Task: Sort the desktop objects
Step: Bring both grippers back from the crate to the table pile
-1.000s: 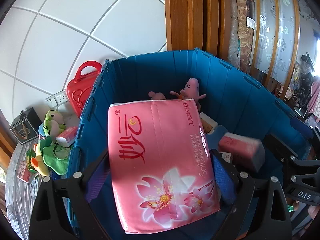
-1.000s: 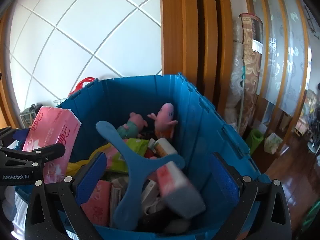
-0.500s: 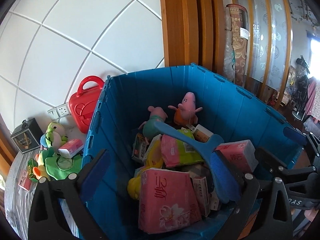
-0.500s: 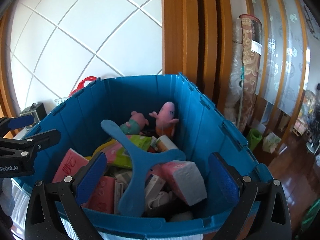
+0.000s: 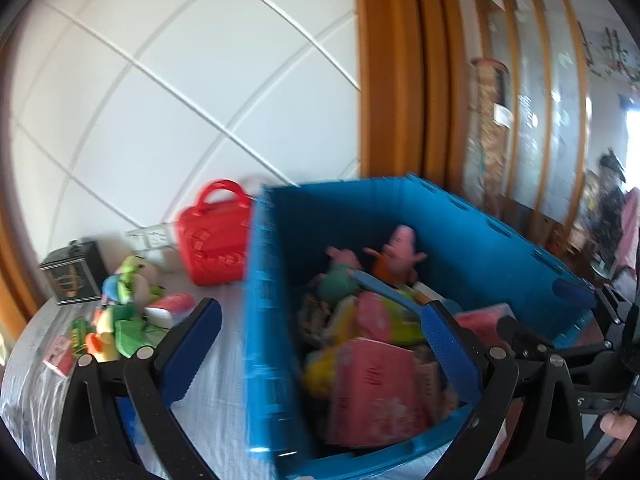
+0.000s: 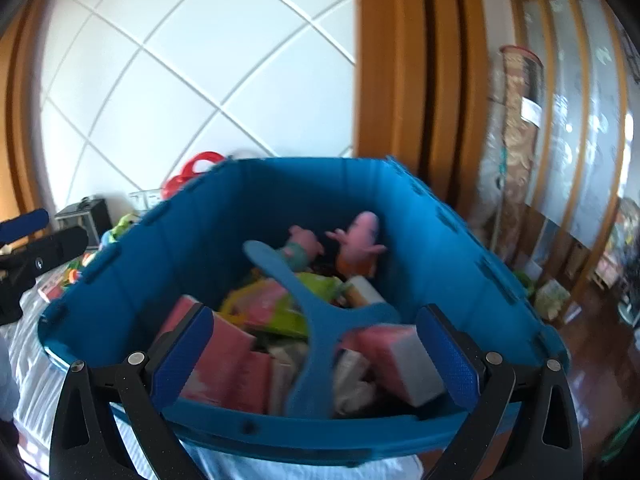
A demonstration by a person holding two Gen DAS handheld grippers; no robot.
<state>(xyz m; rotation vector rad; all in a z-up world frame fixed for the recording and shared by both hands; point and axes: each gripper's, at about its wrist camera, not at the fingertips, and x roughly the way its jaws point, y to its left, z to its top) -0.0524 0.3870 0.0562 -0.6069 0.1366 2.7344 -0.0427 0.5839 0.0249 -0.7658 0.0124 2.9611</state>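
White tiled wall behind, cloth-covered counter below. Far left: black box, green plush toys, small pink pack, red toy case, all on counter awaiting sorting. Left claw jaws just opened, now wide and empty; pink tissue pack released, lying in blue crate among other items. Claw now swung toward counter clutter. Right claw wide, empty, over crate. Likely next: fetch another counter item.
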